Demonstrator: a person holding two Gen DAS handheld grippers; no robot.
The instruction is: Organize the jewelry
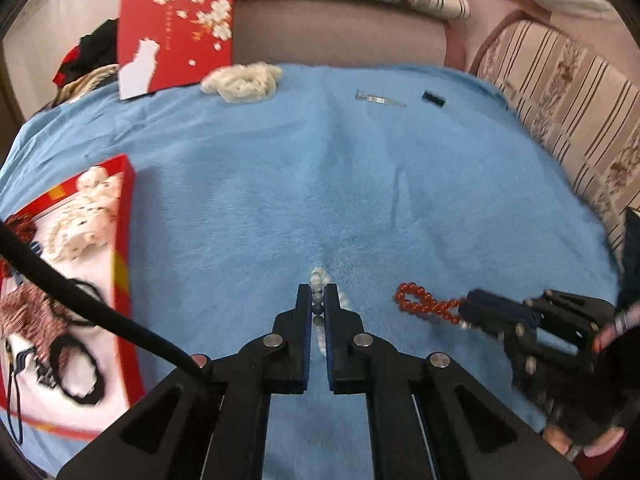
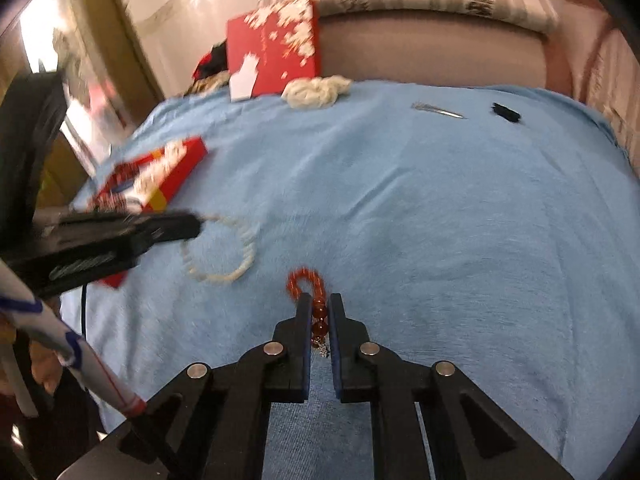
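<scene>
Left gripper (image 1: 318,300) pinches the pale bead bracelet (image 1: 319,280), lower centre. Right gripper (image 2: 320,304) clamps the red bead bracelet (image 2: 306,282), blue blanket (image 2: 440,220) beneath.

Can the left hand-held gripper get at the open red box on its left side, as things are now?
Probably yes: the left hand-held gripper, shut on the pale bead bracelet, has only bare blue blanket between it and the red box.

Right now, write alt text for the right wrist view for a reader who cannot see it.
The right gripper is shut on a red bead bracelet over a blue blanket. To its left, the left gripper holds a white bead bracelet near an open red box. A red lid stands at the far edge.
</scene>
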